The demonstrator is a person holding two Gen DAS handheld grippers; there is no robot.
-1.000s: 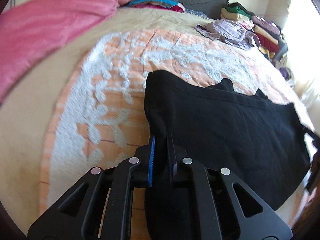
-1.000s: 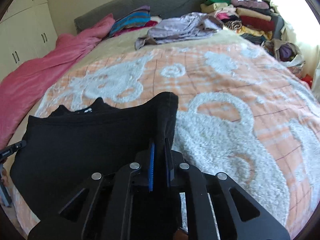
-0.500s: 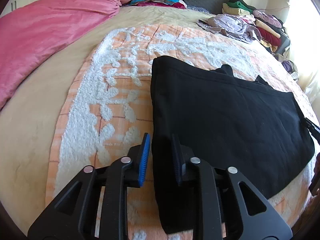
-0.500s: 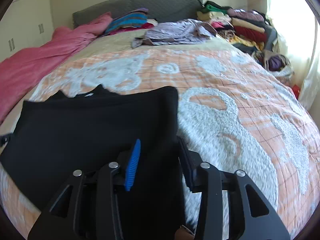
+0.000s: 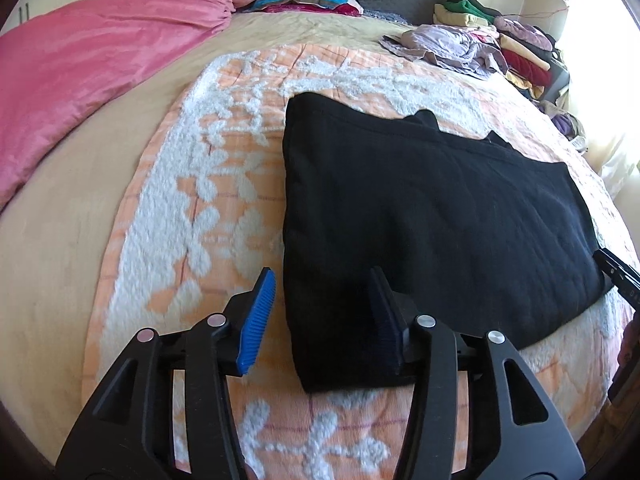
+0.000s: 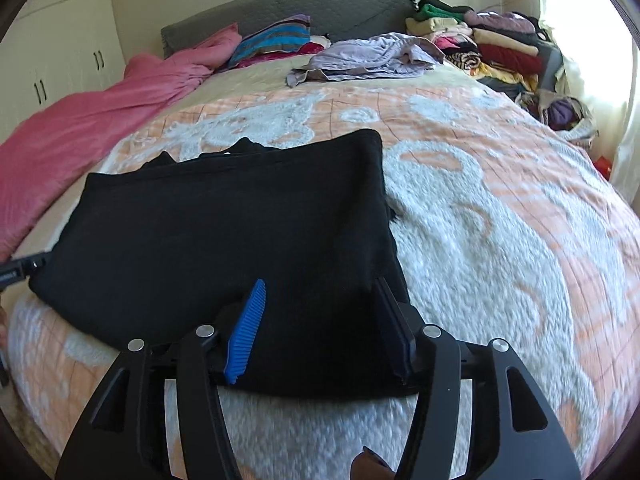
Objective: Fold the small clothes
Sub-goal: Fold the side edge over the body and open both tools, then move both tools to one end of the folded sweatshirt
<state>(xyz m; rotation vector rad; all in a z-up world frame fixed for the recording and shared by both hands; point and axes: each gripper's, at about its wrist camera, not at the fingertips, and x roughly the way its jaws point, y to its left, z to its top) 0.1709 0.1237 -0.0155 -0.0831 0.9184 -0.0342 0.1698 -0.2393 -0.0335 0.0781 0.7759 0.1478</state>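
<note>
- Both your grippers, clamped on the black garment's corners a second ago, are now opening, and the cloth has dropped flat onto the orange-and-white blanket (image 5: 224, 184).
- Left wrist view: your left gripper (image 5: 324, 312) is released, jaws straddling the near left corner of the black garment (image 5: 420, 208), pads clear of it. Bare blanket lies open to its left, up to the pink duvet (image 5: 80, 64).
- Right wrist view: your right gripper (image 6: 324, 316) is released over the garment's near right corner. Wide blanket stays free to the right; the clothes pile (image 6: 492, 44) sits well apart.
</note>
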